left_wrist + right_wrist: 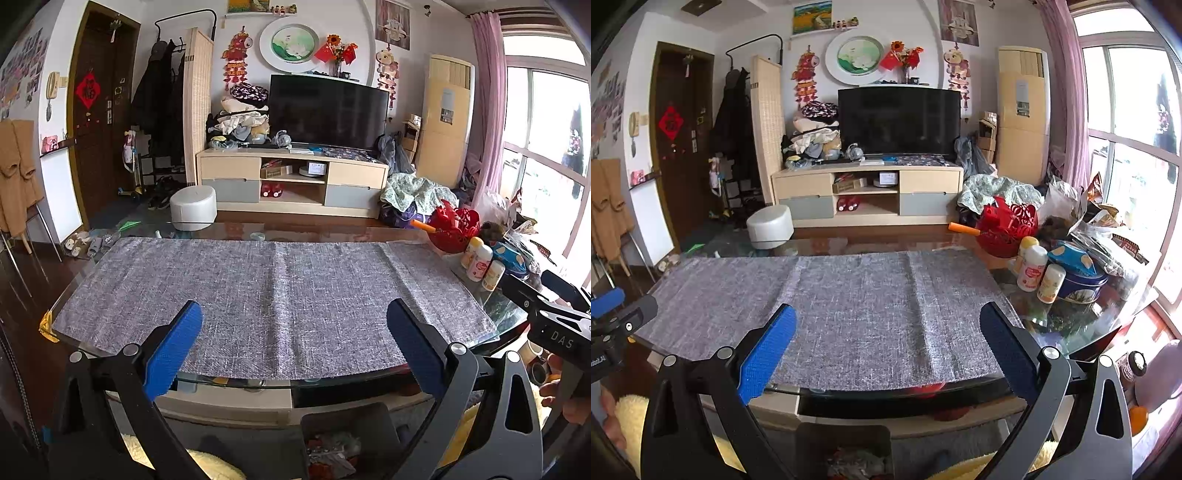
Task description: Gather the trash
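A dark bin [347, 417] holding crumpled trash [332, 454] stands on the floor just below the table's near edge; it also shows in the right wrist view [846, 439]. My left gripper [295, 325] is open and empty, held above the near edge of the grey table mat [277, 295]. My right gripper [888, 326] is open and empty, beside it to the right, over the same mat [857, 302]. No loose trash shows on the mat. Each gripper's body shows at the edge of the other's view.
At the table's right end stand a red basket [1008, 229], several small bottles [1032, 267], a blue tin [1078, 284] and crinkled bags [1100, 236]. The glass table edge [258, 384] is close. A white stool [192, 206] and TV cabinet [291, 181] stand beyond.
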A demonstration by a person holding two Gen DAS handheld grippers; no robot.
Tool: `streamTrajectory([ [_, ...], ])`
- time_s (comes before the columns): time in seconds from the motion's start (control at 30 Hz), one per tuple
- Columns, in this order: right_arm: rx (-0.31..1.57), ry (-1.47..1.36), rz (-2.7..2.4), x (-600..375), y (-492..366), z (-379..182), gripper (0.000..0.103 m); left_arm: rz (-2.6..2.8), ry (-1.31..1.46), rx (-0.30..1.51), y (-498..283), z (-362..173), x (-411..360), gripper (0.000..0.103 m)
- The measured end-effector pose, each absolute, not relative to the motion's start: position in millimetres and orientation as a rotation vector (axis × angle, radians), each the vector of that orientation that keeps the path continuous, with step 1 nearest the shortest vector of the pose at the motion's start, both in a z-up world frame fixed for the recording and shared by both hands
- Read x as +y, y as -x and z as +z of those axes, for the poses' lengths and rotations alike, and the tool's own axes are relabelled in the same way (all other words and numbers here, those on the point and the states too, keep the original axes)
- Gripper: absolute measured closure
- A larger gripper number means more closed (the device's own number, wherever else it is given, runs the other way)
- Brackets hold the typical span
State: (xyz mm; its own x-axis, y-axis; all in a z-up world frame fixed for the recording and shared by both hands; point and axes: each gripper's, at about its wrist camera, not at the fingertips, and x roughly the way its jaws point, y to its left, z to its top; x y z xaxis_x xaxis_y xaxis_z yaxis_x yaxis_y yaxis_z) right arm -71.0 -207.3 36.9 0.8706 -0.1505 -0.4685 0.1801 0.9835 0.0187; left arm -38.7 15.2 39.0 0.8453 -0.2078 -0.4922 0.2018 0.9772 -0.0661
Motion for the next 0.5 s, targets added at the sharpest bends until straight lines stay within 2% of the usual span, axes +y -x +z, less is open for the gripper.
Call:
streamTrajectory([
  [0.5, 0.485, -0.067, -0.172, -205.4, 70.5, 37.7, 0.003, -0.207, 0.015, 0.519, 43.2, 39.7, 12.7, 0.008],
])
